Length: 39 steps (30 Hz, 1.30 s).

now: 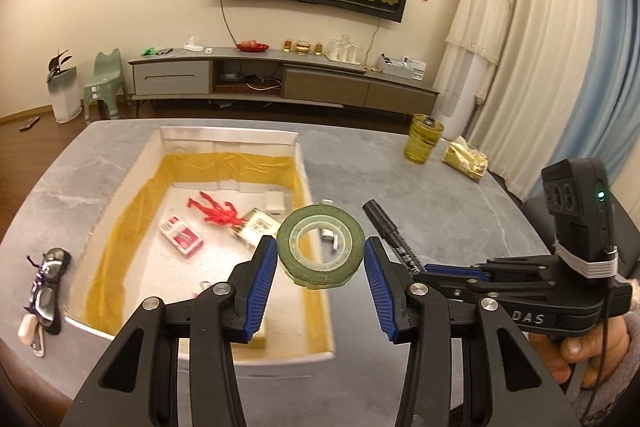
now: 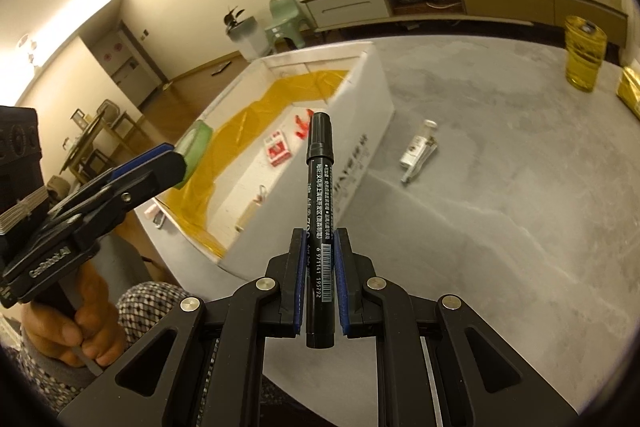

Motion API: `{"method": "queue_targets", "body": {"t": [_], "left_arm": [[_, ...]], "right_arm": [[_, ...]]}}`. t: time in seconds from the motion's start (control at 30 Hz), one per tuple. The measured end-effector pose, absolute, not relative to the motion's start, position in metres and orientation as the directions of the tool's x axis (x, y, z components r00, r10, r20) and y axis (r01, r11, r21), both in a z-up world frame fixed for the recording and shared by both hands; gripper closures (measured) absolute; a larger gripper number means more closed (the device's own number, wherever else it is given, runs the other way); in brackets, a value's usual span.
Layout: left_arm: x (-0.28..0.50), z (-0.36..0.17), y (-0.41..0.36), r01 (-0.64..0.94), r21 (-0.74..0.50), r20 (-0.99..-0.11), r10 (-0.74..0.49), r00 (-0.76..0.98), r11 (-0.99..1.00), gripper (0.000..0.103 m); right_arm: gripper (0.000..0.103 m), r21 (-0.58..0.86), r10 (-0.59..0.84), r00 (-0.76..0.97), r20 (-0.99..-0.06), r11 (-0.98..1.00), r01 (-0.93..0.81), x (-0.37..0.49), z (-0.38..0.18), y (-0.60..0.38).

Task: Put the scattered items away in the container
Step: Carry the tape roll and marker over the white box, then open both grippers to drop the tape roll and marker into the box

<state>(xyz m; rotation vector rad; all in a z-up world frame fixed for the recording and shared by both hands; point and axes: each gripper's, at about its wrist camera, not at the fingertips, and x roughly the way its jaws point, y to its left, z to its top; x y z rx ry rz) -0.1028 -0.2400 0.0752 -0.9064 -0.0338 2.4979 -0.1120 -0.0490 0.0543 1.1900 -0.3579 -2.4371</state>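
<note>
Tabletop of grey marbled stone, bearing a white rectangular foam box lined with yellow film, the landmark for all positions below. Inside the box lie a red plastic figure, a red-and-white card packet and a pale printed packet. Beyond the box's far right corner stand a yellow-tinted drinking glass and a gold foil packet. Left of the box lies a pair of dark-framed spectacles. On the tabletop right of the box rests a small white-and-metal item, too blurred to identify. Left gripper, above the box's near right part, has its blue-padded fingers clamped on a green roll of tape with a clear core, held in the air. Right gripper, right of the box, has its fingers closed on a black marker pen with white print, cap pointing forward.
</note>
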Motion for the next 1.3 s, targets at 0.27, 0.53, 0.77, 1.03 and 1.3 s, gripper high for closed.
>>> {"method": "queue_targets", "body": {"t": [0.27,0.53,0.77,1.03,1.3], "left_arm": [[-0.123,0.077,-0.261,-0.405,-0.149,-0.604,0.407,-0.685,-0.902,0.057],[-0.148,0.071,-0.277,-0.365,-0.123,-0.631,0.356,-0.689,-0.923,0.057],[-0.17,0.059,-0.283,-0.341,-0.117,-0.675,0.327,-0.662,-0.933,0.057],[-0.188,0.045,-0.268,-0.367,-0.122,-0.725,0.336,-0.602,-0.922,0.057],[-0.208,0.036,-0.261,-0.385,-0.167,-0.765,0.366,-0.53,-0.907,0.057]], "right_arm": [[0.089,0.39,-0.482,-0.553,-0.68,-0.876,0.285,-0.131,0.073,-0.072],[0.089,0.394,-0.499,-0.538,-0.679,-0.867,0.306,-0.154,0.083,-0.09],[0.089,0.367,-0.491,-0.532,-0.69,-0.871,0.328,-0.178,0.091,-0.108],[0.089,0.296,-0.448,-0.52,-0.727,-0.888,0.352,-0.217,0.095,-0.125],[0.089,0.198,-0.394,-0.507,-0.767,-0.896,0.397,-0.257,0.092,-0.141]]}}
